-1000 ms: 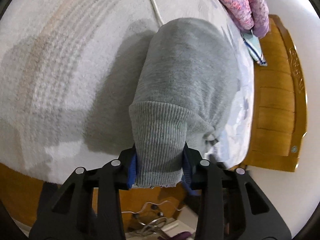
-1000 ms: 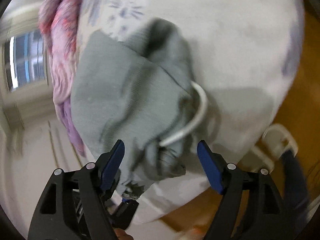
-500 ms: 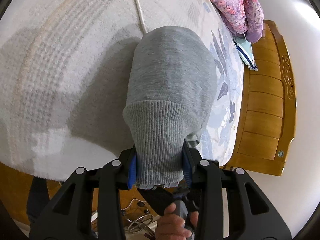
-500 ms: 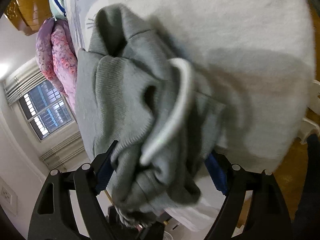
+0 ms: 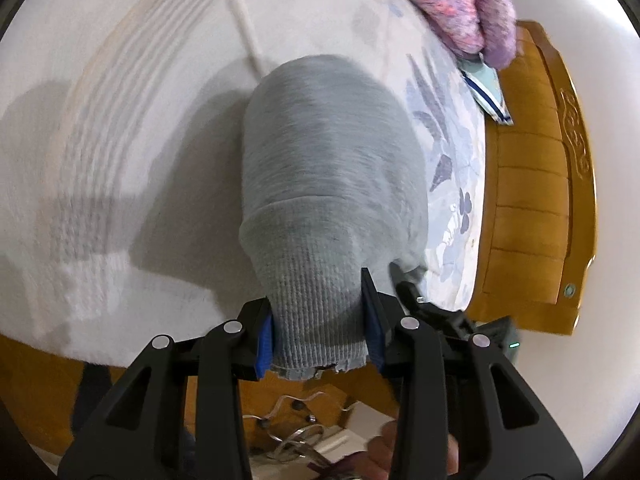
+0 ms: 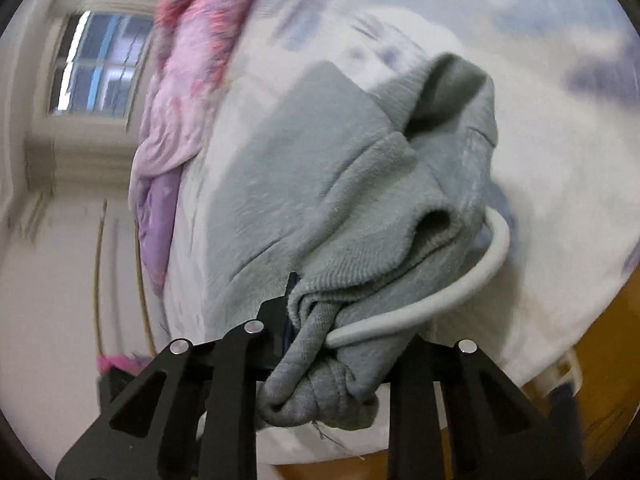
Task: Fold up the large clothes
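White textured bedspread fills most of the left wrist view; a wooden bed frame stands along the right edge.

Left wrist view:
- One grey sweatshirt, lifted off the bedspread and hanging toward the camera, casting one shadow to its left.
- Its ribbed cuff or hem, frayed at the near edge, sits between the blue pads of the left gripper; the pads press both sides of the rib, at a moderate width.
- One white drawstring trails away across the far bedspread.
- One pink and purple bundle of bedding at the far right, one striped pale-blue item just below it.
- Part of a second black gripper shows near right, behind the cloth.

Right wrist view (blurred):
- Same sweatshirt, bunched, with two dark openings showing in its folds.
- Right gripper has just been closing; a knotted wad of grey fabric is clamped between its jaws and spills below them, narrow grip.
- White drawstring loops out of the wad to the right.
- One window far left; the pink bedding beside it.
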Tool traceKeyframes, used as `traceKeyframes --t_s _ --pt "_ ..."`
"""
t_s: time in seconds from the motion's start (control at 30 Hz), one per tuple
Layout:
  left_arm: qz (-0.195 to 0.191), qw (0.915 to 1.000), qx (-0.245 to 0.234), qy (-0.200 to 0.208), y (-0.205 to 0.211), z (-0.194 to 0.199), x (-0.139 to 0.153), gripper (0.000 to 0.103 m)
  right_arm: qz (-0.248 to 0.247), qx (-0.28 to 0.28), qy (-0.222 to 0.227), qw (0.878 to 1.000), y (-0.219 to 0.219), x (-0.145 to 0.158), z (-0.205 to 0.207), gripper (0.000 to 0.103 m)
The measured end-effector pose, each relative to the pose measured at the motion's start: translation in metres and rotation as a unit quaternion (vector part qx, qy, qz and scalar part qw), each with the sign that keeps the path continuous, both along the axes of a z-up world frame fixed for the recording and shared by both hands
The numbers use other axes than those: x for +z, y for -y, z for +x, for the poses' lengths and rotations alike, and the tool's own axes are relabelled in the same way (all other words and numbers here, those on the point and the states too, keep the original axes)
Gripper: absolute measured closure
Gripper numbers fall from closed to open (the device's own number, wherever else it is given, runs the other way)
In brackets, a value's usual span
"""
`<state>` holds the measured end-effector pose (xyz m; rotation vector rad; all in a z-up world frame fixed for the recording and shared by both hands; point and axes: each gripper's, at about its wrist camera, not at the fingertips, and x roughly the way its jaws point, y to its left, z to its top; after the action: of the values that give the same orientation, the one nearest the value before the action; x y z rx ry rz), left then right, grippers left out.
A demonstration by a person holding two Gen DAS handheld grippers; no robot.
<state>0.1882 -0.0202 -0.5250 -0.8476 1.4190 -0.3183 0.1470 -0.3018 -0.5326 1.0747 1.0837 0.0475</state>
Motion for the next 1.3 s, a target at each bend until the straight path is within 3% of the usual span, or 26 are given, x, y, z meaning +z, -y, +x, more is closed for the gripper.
traceKeyframes --t_s 0.17,0.43,0.7,0.93,1.03,1.2,1.3 --pt "0.018 0.9988 -0.029 0.035 0.011 0.019 0.045 0.067 -0.065 0.044 0.041 0.996 -0.007 0.061 0.015 0.083" --pt "0.026 0.9925 -0.066 0.099 0.039 0.050 0.118 0.067 -0.088 0.039 0.084 0.992 0.007 0.123 0.039 0.083" --pt "0.032 0.9804 -0.101 0.166 0.130 0.106 0.153 0.067 -0.097 0.015 0.127 0.987 0.089 0.160 0.101 0.083" --pt "0.036 0.9767 -0.100 0.187 0.252 0.211 0.138 0.067 -0.110 0.031 0.136 0.984 0.201 0.145 0.209 0.083" --pt "0.039 0.9745 -0.094 0.200 0.296 0.258 0.130 0.067 -0.123 0.045 0.145 0.981 0.254 0.137 0.277 0.083" --pt "0.066 0.9603 -0.094 0.254 0.371 0.337 0.122 0.067 -0.138 0.063 0.181 0.972 0.314 0.122 0.351 0.083" --pt "0.079 0.9569 -0.103 0.260 0.402 0.363 0.093 0.067 -0.131 0.060 0.167 0.975 0.347 0.087 0.378 0.083"
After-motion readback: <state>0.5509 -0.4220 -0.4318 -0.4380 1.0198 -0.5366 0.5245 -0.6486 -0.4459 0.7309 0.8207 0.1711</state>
